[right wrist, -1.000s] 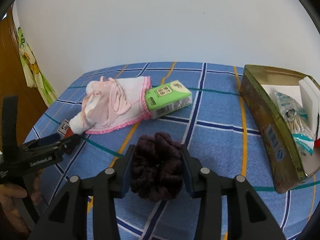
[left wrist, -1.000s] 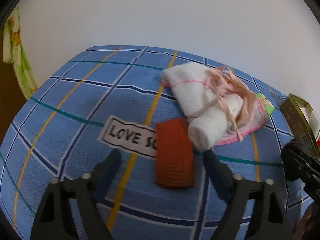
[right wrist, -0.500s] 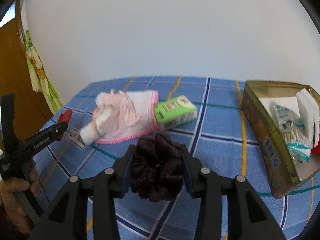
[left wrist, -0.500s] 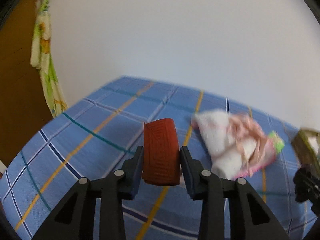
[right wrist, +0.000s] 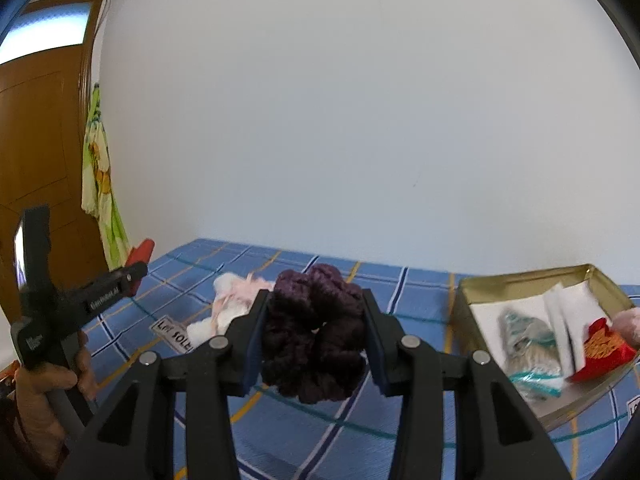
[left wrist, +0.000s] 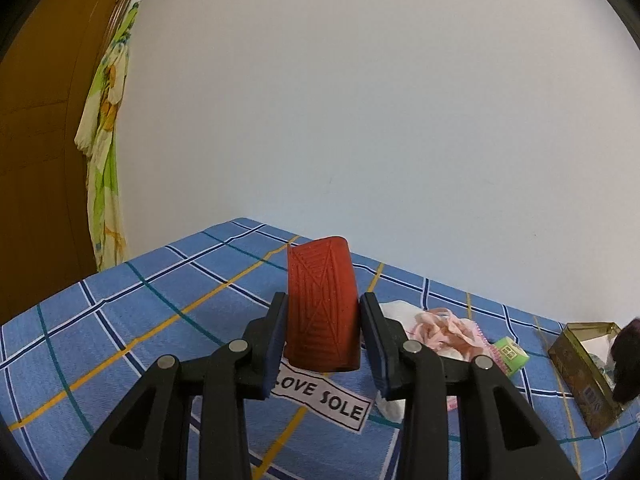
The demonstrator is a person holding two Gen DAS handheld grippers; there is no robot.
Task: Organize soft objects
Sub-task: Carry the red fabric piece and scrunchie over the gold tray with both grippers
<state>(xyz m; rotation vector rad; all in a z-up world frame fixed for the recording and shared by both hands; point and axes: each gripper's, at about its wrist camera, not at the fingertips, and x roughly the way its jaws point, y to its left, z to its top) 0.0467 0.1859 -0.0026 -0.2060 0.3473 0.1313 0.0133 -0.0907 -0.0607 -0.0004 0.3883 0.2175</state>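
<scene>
In the tin (right wrist: 464, 312): packets (right wrist: 528, 340); red pouch (right wrist: 600, 346).

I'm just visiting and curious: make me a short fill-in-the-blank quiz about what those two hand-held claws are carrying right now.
1. The left gripper holds a ribbed pad coloured ____.
2. The right gripper has its jaws shut on a dark purple ____.
3. The open tin box sits on a checked cloth coloured mostly ____.

Missing words: red; scrunchie; blue

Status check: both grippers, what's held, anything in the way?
Left gripper shut on red ribbed pad. Right gripper shut on dark purple scrunchie. Both lifted off the bed; nothing blocking.
</scene>
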